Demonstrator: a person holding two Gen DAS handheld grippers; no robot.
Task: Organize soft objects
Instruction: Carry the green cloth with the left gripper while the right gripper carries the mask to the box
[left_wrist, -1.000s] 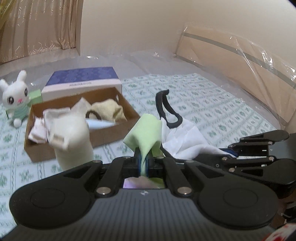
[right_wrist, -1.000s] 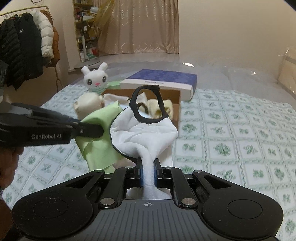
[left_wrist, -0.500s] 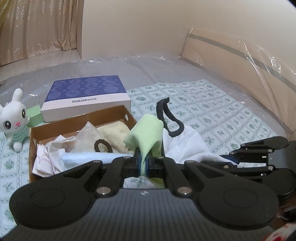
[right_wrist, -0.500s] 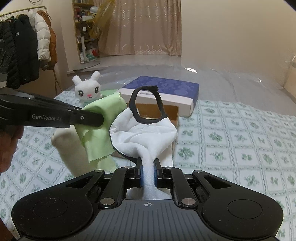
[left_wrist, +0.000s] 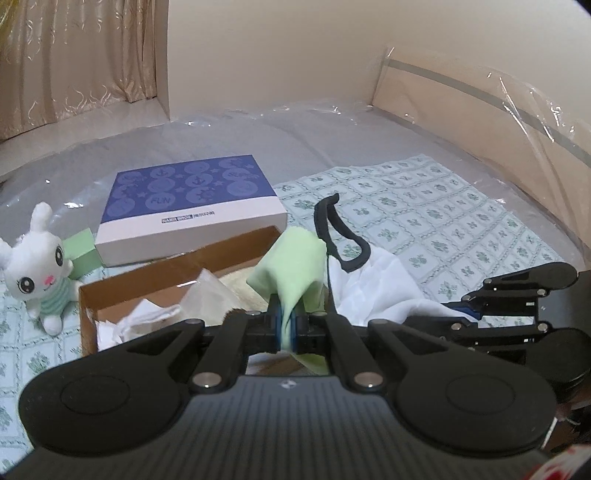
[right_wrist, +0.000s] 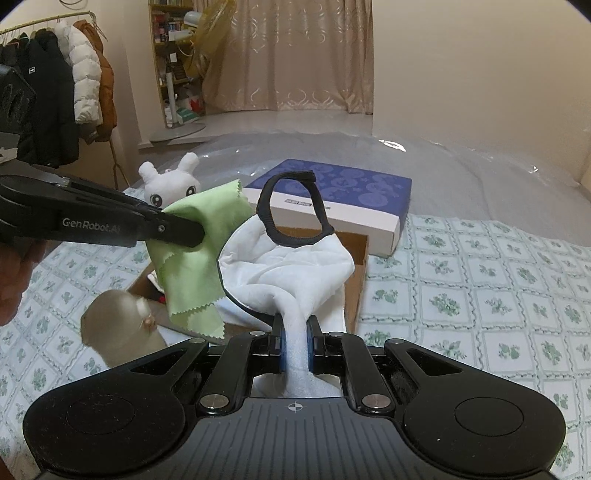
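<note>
My left gripper (left_wrist: 284, 326) is shut on a light green cloth (left_wrist: 291, 264) that bunches up above its pads. In the right wrist view the left gripper (right_wrist: 192, 232) reaches in from the left, and the green cloth (right_wrist: 194, 262) hangs from it. My right gripper (right_wrist: 295, 345) is shut on a white cloth (right_wrist: 291, 269) with a black trimmed loop on top. Both cloths hang over the near end of an open cardboard box (left_wrist: 177, 267) that holds crumpled white and cream items. From the left wrist, the right gripper (left_wrist: 469, 314) shows at the right, beside the white cloth (left_wrist: 373, 295).
A flat blue-and-white box (left_wrist: 188, 206) lies behind the cardboard box. A white bunny plush (left_wrist: 37, 266) and a green block (left_wrist: 83, 254) sit to its left. A blurred cream soft item (right_wrist: 118, 328) lies by the box's near left corner. A plastic-wrapped headboard (left_wrist: 480, 122) stands right; a coat rack (right_wrist: 55, 92) stands far left.
Both grippers have carried their cloths forward and slightly up toward the cardboard box. The box, bunny and cream item now sit lower and nearer in both views.
</note>
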